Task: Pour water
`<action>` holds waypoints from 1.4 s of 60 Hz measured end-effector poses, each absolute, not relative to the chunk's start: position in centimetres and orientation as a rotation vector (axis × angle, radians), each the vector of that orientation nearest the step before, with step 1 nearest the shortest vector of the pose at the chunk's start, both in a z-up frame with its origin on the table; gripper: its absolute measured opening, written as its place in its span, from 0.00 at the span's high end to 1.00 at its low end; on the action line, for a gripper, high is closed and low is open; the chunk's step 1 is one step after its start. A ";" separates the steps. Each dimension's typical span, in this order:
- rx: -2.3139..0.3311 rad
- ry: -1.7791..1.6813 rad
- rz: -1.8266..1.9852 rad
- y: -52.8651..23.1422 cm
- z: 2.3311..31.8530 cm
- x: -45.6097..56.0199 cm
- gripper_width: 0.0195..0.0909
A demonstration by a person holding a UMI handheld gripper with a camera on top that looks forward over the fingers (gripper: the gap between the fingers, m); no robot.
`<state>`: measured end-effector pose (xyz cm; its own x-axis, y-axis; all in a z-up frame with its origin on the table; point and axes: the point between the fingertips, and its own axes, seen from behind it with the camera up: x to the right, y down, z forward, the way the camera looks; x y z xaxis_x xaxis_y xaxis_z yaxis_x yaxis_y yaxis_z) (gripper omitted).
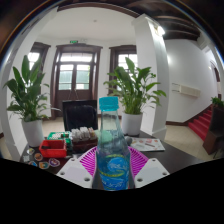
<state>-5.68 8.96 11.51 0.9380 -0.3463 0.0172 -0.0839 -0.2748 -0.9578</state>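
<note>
A clear plastic water bottle (111, 145) with a blue label and a pale cap stands upright between my gripper's (112, 167) two fingers. Both magenta pads (90, 160) press against its sides, so the gripper is shut on the bottle. The bottle's base is hidden below the fingers. No cup or other vessel for the water shows clearly in this view.
A dark table (170, 155) lies beyond the fingers with a red toy vehicle (52, 149) and small items at the left. Two potted plants (28, 95) (133, 92) stand on it. A dark chair (80, 113) and a wooden double door (76, 72) are behind; red stairs (203, 120) rise at the right.
</note>
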 end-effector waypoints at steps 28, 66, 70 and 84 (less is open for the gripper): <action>-1.829 0.359 -0.192 8.3 6.5 -4.5 0.62; -1.944 0.112 -0.142 -3.7 8.8 -10.4 0.09; -1.933 0.099 -0.117 -5.5 11.0 -11.0 0.08; -1.896 0.060 -0.024 -9.8 17.0 -13.0 0.08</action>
